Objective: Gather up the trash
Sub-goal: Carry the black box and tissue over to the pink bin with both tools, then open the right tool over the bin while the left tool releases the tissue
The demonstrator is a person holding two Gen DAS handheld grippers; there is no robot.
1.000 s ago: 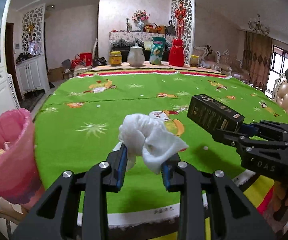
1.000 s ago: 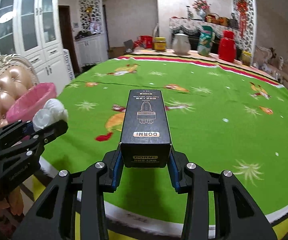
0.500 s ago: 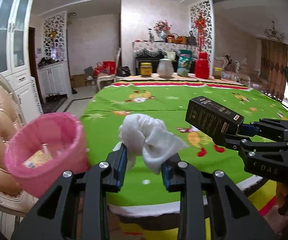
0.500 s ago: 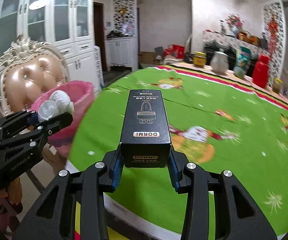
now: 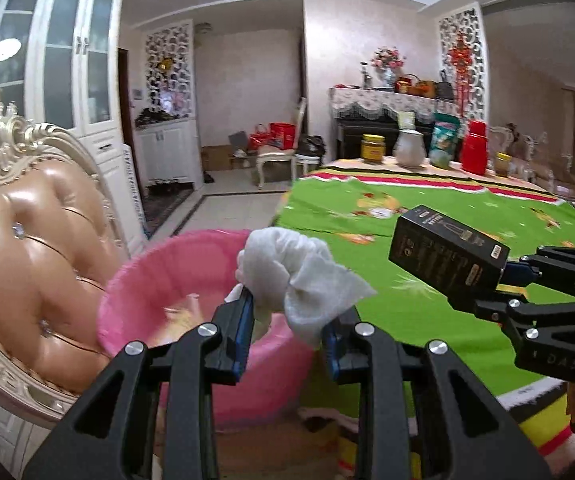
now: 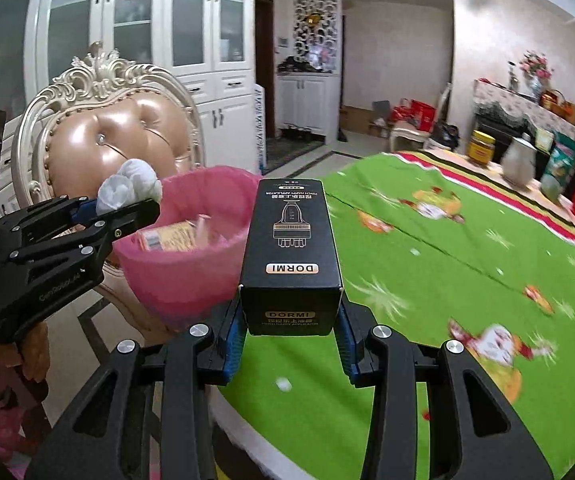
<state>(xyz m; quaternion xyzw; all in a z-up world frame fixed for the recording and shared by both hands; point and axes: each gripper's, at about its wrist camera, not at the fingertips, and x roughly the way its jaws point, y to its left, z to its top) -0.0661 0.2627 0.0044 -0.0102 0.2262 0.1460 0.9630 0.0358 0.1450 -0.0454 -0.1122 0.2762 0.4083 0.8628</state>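
My left gripper (image 5: pixel 287 330) is shut on a crumpled white tissue (image 5: pixel 291 272) and holds it over the near rim of a pink-lined trash bin (image 5: pixel 159 280). The bin (image 6: pixel 191 268) stands on a chair beside the table and holds some packaging. My right gripper (image 6: pixel 289 344) is shut on a black DORMI box (image 6: pixel 291 248), held above the table edge just right of the bin. The box (image 5: pixel 443 256) and the right gripper (image 5: pixel 503 280) show at the right of the left wrist view. The left gripper (image 6: pixel 119 208) with the tissue (image 6: pixel 129 186) shows at the left of the right wrist view.
A round table with a green cartoon tablecloth (image 6: pixel 467 264) fills the right side. At its far edge stand a yellow jar (image 5: pixel 373 148), a white jug (image 5: pixel 409 148), a green bag (image 5: pixel 443 144) and a red flask (image 5: pixel 473 152). An ornate tan leather chair (image 6: pixel 111 136) backs the bin.
Both grippers have swung left from over the table toward the pink bin, each keeping its hold. The bin now lies directly under the tissue and close to the box.
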